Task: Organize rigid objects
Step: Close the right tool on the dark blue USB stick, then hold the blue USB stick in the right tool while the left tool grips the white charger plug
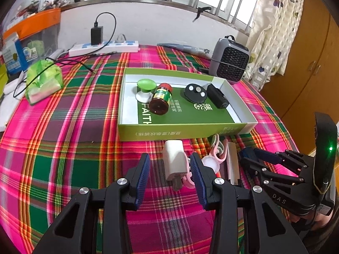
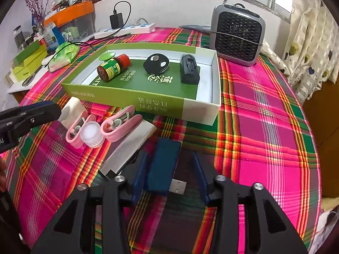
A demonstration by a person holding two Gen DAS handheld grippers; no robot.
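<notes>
Left gripper (image 1: 170,174) spread wide around white charger plug (image 1: 175,162) just before green box (image 1: 182,130), pads not touching, right gripper (image 2: 169,176) equally wide, blue USB stick (image 2: 164,165) against its left finger, box holding red-capped bottle (image 2: 113,67), black remote (image 2: 156,64), black battery pack (image 2: 189,72)
</notes>
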